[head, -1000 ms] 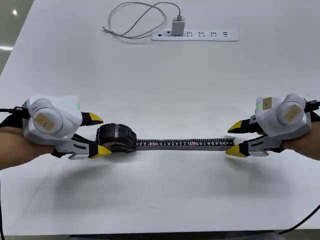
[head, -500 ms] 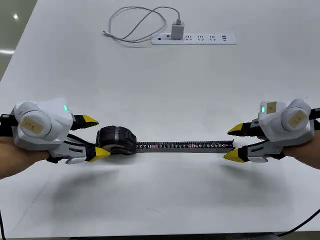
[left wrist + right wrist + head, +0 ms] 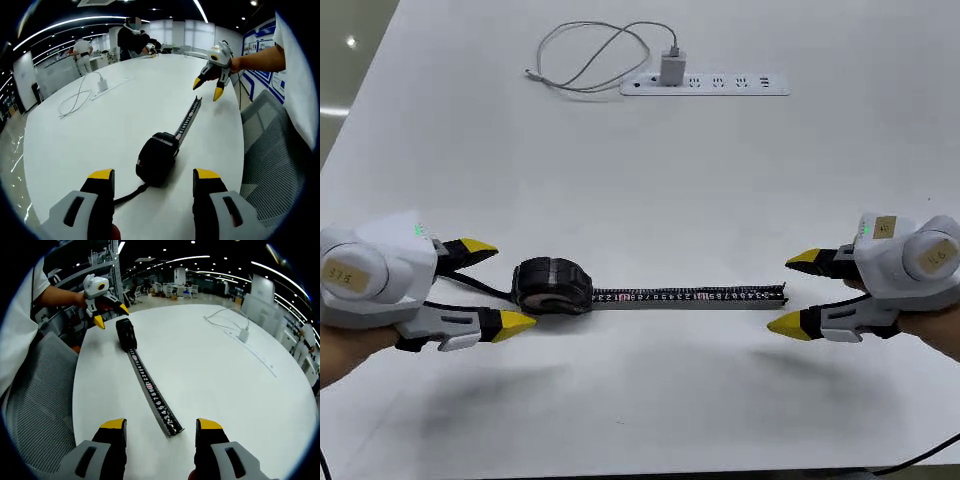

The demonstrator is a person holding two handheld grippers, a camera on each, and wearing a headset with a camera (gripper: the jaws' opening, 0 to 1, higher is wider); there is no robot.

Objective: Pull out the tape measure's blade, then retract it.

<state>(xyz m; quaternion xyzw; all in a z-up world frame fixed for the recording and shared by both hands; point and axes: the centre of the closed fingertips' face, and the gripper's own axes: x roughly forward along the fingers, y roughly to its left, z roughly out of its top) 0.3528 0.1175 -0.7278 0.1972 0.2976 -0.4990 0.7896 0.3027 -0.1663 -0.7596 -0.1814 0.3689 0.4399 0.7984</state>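
Blade (image 3: 152, 390) scale: digits 3–9 legible near tip (others too small)

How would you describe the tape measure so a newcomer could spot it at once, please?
On the white table, look at the near side, between the two tools. The tape measure is the round black case by the left tool, its blade stretched toward the right tool; the power strip and cable at the far edge are white.
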